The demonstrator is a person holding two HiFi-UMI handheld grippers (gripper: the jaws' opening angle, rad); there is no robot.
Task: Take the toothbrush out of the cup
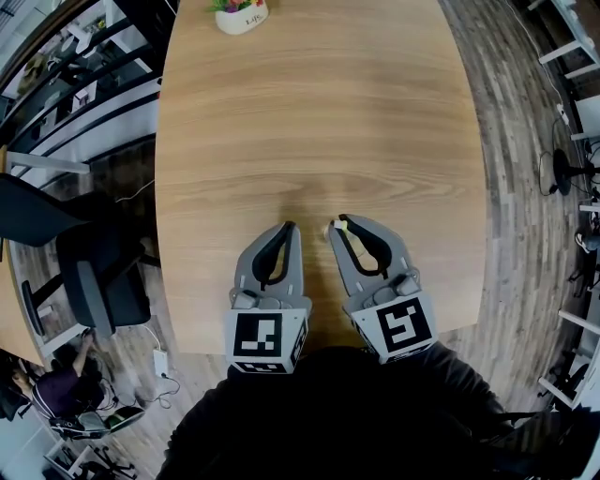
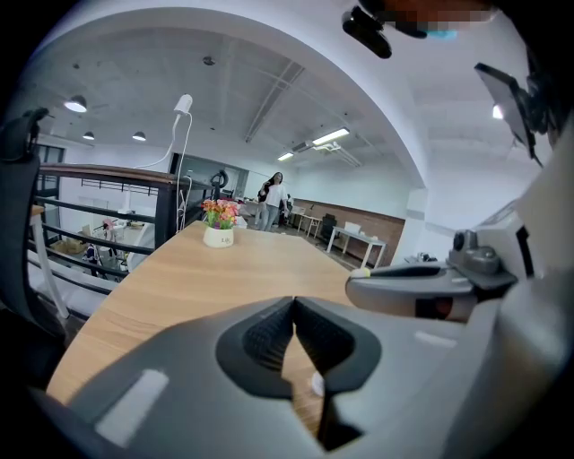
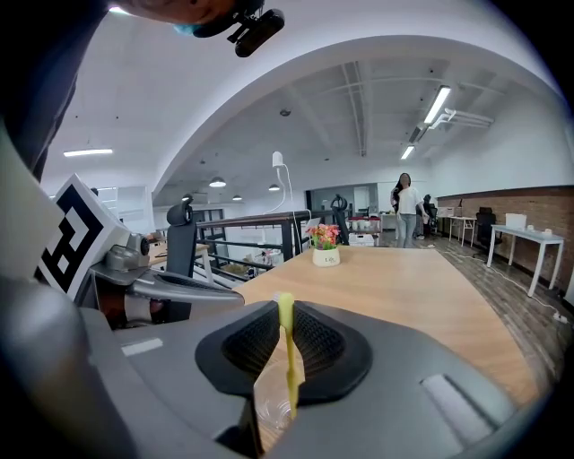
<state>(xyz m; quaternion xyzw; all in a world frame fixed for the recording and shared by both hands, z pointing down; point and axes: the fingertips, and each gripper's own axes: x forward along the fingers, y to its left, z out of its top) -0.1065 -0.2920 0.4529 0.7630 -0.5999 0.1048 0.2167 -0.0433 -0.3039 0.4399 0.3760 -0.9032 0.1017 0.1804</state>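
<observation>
A yellow toothbrush (image 3: 286, 350) stands upright between the pads of my right gripper (image 3: 285, 303), which is shut on it near its top. Under the jaws sits a clear cup (image 3: 272, 408), and the brush's lower end reaches into it. In the head view the right gripper (image 1: 339, 221) rests near the table's front edge, with the brush's yellow tip (image 1: 341, 223) and the pale cup (image 1: 330, 229) at its fingertips. My left gripper (image 1: 289, 226) lies just to its left, jaws shut with nothing between them (image 2: 293, 300).
The wooden table (image 1: 319, 122) stretches away ahead. A white pot of flowers (image 1: 241, 14) stands at its far end. A dark office chair (image 1: 94, 272) is on the floor to the left. A person (image 3: 405, 206) stands far off in the room.
</observation>
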